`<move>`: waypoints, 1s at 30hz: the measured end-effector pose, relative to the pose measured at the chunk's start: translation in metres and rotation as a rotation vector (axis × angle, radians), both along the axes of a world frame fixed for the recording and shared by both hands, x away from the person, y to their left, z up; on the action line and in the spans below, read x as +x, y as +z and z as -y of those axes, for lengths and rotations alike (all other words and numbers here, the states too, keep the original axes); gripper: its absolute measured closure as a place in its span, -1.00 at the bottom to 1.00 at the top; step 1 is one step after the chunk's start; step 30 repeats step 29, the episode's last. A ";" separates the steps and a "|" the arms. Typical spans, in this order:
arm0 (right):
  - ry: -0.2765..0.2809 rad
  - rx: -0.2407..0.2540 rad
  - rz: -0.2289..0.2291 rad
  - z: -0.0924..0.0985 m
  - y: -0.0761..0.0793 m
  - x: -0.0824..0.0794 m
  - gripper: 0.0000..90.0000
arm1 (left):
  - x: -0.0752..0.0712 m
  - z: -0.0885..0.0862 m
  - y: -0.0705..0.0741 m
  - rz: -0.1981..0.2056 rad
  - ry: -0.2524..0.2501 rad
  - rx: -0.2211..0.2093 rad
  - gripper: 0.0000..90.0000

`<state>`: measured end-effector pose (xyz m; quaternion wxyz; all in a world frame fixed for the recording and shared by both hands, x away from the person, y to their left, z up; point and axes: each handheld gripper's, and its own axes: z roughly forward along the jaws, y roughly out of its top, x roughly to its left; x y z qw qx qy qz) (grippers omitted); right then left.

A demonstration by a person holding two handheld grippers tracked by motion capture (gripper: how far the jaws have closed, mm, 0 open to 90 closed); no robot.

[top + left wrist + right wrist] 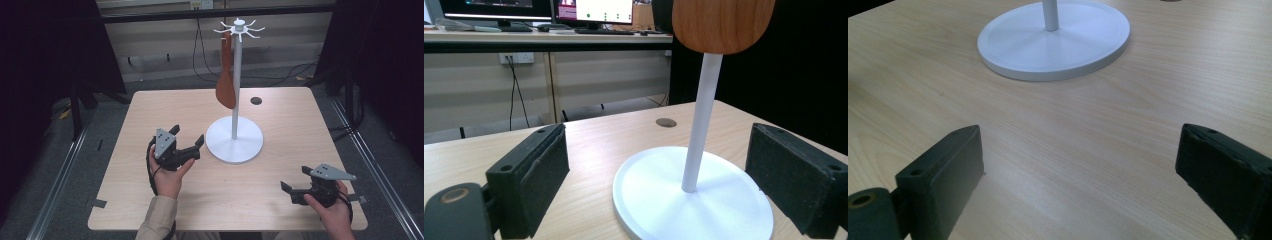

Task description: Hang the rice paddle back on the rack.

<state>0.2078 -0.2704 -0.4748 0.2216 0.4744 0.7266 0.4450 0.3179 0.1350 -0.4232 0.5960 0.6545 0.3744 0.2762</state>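
A white stand (235, 100) with a round base (220, 147) and a ring of hooks on top rises from the middle of the table. A brown wooden spatula (226, 85) hangs from one hook, blade down. My left gripper (187, 137) is open just left of the base, with nothing between its jaws; its own view looks at the pole (700, 120), the base (724, 210) and the spatula blade (722, 25). My right gripper (296, 179) is open near the table's front right, empty, facing the base (1053, 45).
The wooden table (150, 200) has a small dark round hole (256, 100) at the back right. Dark curtains hang on both sides. Cables lie on the floor behind the table. A desk with monitors (594, 10) stands beyond.
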 end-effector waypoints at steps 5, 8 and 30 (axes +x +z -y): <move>0.000 -0.002 0.001 0.000 0.000 0.000 -0.89 | -0.004 -0.005 -0.008 -0.011 -0.003 0.020 -0.78; 0.001 -0.003 0.001 0.000 0.000 0.000 -0.89 | -0.005 -0.007 -0.011 -0.014 -0.002 0.019 -0.78; 0.000 -0.003 0.012 0.001 0.001 -0.001 -0.89 | -0.011 -0.015 -0.027 -0.060 0.003 0.039 -0.78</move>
